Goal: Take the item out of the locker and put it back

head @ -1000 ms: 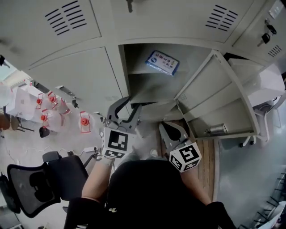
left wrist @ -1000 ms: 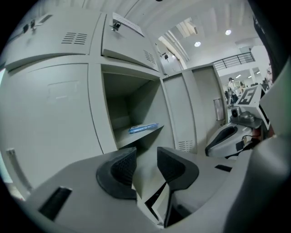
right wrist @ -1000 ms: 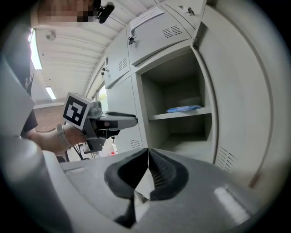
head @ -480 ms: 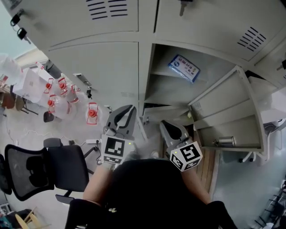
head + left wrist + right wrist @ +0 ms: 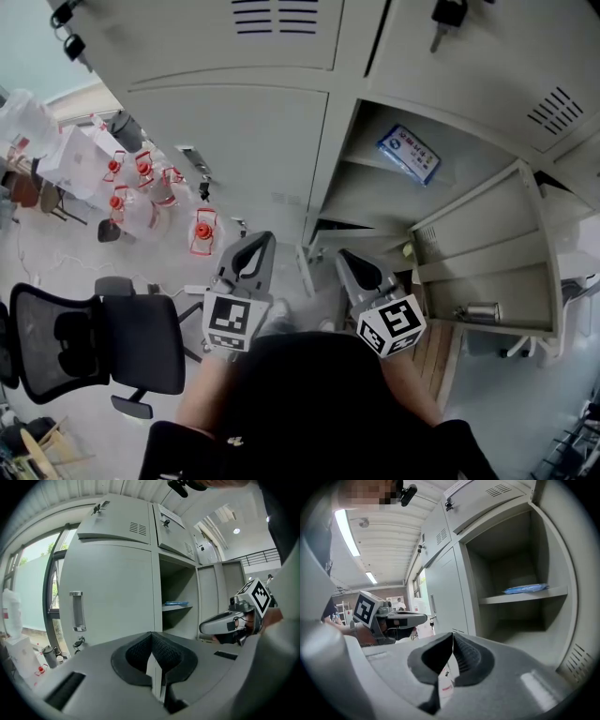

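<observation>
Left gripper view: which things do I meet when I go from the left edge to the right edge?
The window → the door handle → the blue packet → the right gripper.

Above the person's black top (image 5: 309, 403), the left gripper (image 5: 263, 237) and right gripper (image 5: 343, 254) are smooth grey tapered shells with dark ribbed pads (image 5: 165, 653), each backed, nearer that top, by a white cube (image 5: 230, 322) printed with black square markers.

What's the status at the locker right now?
Left hand-held gripper just closed, empty. Right hand-held gripper shut, empty. Blue packet on shelf. Door open, nothing blocking.
</observation>
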{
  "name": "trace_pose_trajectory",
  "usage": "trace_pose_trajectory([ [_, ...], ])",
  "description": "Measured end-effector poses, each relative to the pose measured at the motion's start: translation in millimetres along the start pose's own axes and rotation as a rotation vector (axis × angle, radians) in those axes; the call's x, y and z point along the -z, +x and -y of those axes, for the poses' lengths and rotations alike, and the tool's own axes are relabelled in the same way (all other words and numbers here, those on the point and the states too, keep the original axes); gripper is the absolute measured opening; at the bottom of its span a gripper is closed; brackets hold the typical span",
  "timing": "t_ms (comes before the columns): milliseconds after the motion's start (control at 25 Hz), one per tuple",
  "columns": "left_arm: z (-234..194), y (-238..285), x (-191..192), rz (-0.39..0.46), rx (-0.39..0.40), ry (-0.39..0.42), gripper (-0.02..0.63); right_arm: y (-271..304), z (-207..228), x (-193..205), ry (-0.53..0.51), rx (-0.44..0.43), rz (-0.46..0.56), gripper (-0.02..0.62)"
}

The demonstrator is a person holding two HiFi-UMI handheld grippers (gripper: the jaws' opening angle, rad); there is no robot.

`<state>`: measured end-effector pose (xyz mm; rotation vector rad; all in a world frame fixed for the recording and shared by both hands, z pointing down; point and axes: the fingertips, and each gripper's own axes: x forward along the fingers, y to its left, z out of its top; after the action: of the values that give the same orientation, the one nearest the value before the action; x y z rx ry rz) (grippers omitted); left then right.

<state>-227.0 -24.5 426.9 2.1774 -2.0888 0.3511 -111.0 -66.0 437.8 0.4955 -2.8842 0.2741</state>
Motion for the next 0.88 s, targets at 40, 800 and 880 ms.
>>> trace_pose_trajectory([
  [40,-3,-2,2,-0.001,-0.007,-0.01,0.015,2,-1,-1,-0.002,-0.005,0.0,-0.002],
  [800,-13,-7,16,-0.032,-0.004,-0.059,0.015,19,-9,-9,-0.056,-0.048,0.018,-0.002],
  [880,-14,-8,18,-0.037,-0.006,-0.058,0.015,21,-13,-9,-0.059,-0.058,0.017,-0.002],
])
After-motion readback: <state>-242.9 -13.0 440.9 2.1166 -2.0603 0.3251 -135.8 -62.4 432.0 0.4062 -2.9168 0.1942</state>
